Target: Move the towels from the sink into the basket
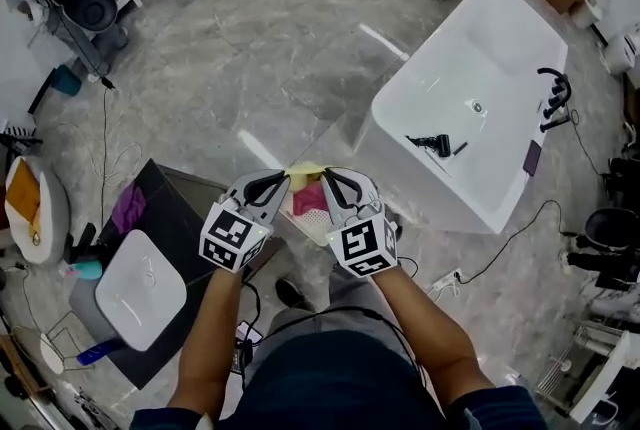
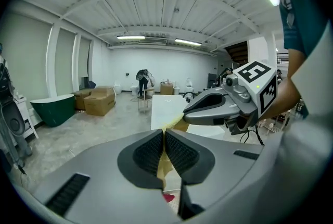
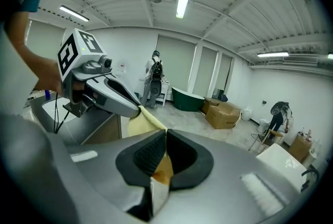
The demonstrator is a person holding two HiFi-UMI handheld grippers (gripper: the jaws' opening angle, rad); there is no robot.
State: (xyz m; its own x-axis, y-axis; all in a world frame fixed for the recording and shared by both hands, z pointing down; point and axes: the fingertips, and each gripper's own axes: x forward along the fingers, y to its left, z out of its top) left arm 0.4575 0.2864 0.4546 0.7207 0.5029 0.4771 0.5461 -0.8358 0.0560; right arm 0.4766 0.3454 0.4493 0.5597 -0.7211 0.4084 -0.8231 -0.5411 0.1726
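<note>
Head view: left gripper (image 1: 283,178) and right gripper (image 1: 327,175) side by side, each clamped on edge of yellow towel (image 1: 305,169) stretched between them — held over what looks like white basket (image 1: 312,226), pink cloth (image 1: 311,197) inside. Sink (image 1: 140,290) well apart at left — purple towel (image 1: 127,209) near it.
</note>
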